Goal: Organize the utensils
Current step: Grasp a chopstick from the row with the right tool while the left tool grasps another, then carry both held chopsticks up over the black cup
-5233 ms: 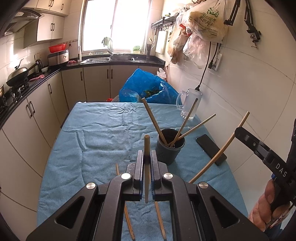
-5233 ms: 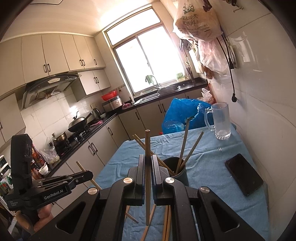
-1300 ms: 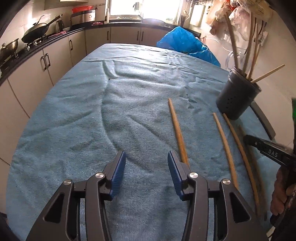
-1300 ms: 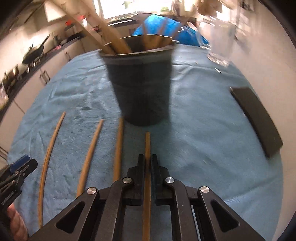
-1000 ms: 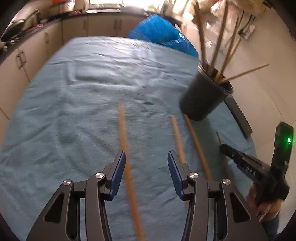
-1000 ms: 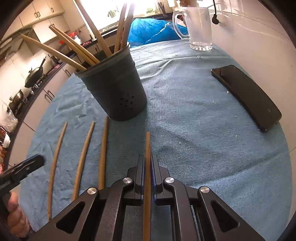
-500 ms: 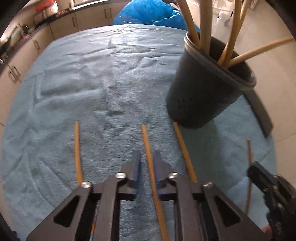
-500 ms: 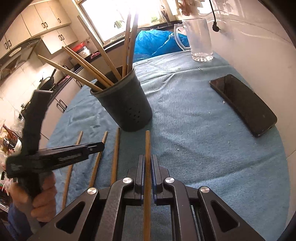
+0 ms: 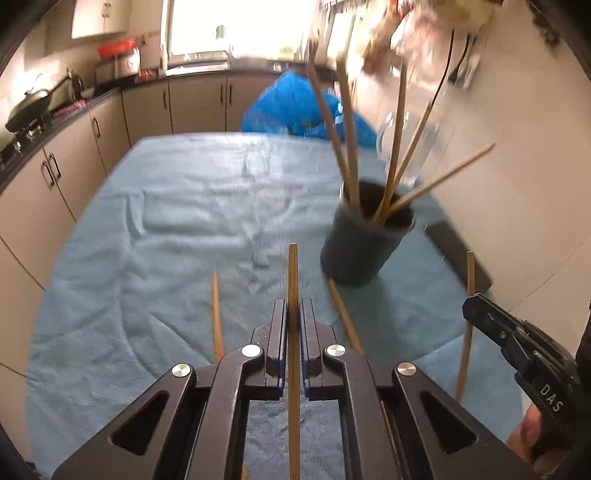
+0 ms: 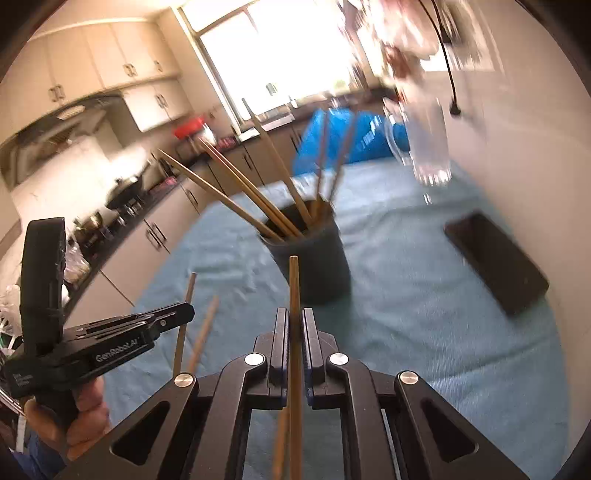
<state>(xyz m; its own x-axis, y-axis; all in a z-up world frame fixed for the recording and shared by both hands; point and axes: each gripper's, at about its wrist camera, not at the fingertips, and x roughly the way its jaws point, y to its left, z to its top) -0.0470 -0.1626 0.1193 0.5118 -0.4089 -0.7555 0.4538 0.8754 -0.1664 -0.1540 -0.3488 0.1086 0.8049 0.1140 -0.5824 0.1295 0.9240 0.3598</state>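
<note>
Chopsticks now fill both grips: our left gripper [image 9: 293, 325] has just closed on a chopstick [image 9: 293, 273] at lower centre, while our right gripper [image 10: 294, 332] clamps another chopstick [image 10: 294, 288]. Next stop, we judge: the dark holder [image 9: 364, 247] right of centre.

I am looking into a home kitchen: beige base cabinets [image 9: 192, 103] under a dark worktop [image 9: 255, 66], a black wok [image 9: 27, 107] on the stove, a range hood [image 10: 66, 122], and a bright window [image 9: 240, 26] above the sink.
</note>
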